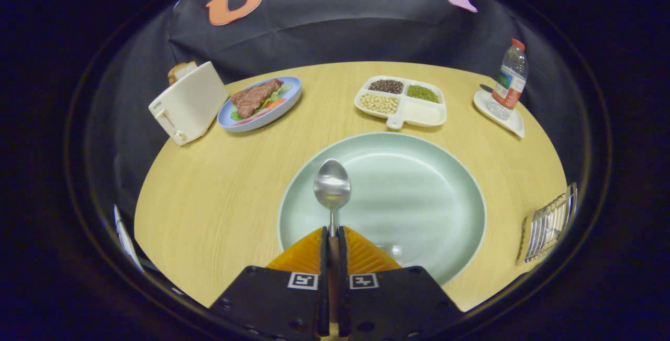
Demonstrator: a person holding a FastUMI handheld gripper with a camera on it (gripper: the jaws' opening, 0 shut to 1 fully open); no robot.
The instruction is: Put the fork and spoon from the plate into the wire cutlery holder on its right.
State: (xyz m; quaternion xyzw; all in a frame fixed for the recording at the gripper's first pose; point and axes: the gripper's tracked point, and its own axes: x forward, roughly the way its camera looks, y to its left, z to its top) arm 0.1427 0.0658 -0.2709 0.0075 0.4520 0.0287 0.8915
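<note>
Now — gripper [333,232] clamped on spoon [332,188] w/ round wooden table [209,194] below — black-draped booth.

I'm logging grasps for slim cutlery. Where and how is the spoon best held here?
By its thin handle, from the handle end, as the gripper does now: both fingers are shut on the spoon, bowl pointing ahead over the green plate. The narrow, straight handle suits the closed jaws; the rounded bowl would likely slip.
</note>
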